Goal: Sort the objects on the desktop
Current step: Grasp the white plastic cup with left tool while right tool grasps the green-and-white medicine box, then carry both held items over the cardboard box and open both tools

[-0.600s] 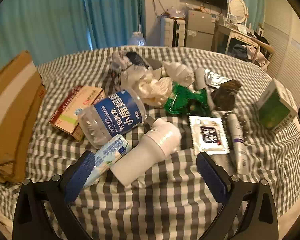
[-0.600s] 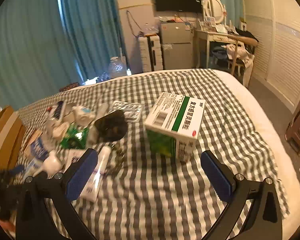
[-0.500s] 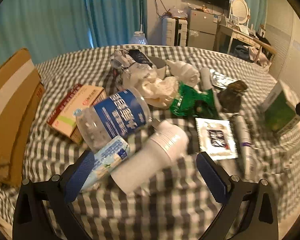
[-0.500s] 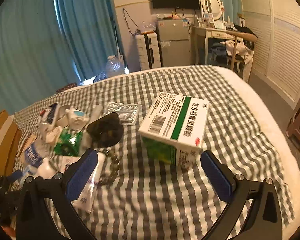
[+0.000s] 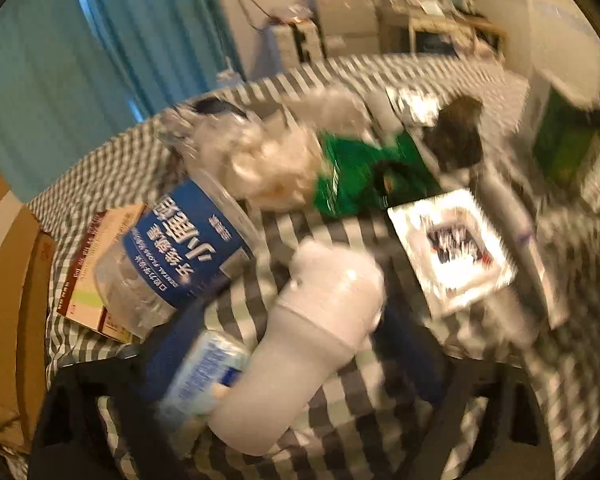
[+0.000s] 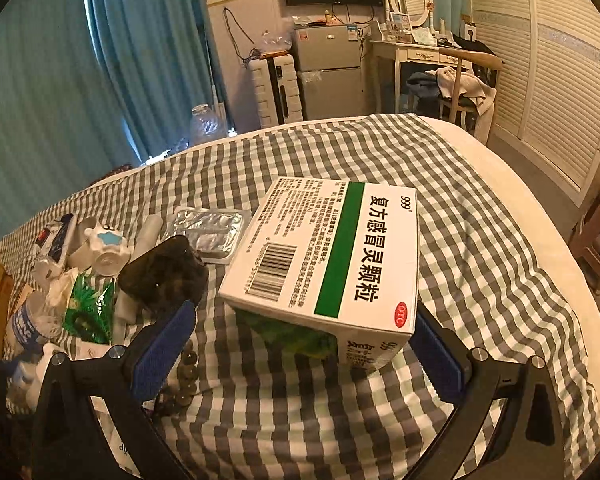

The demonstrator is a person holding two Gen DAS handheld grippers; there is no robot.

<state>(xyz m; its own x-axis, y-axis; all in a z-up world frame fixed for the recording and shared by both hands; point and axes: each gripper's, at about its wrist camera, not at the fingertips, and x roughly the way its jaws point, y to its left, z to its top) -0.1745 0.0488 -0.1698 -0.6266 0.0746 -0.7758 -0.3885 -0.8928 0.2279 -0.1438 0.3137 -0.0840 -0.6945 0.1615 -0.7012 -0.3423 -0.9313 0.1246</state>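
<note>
With the right gripper (image 6: 300,354) spread wide and empty around the near end of the medicine box (image 6: 328,256) on the checked bed (image 6: 480,248), a skewed closure could tip the box toward the dark pouch (image 6: 162,274) beside it.

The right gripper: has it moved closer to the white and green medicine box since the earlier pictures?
Yes. The right gripper has come forward to the medicine box, which lies in the same spot beside the foil blister pack; its open jaws now flank the box's near corner.
</note>
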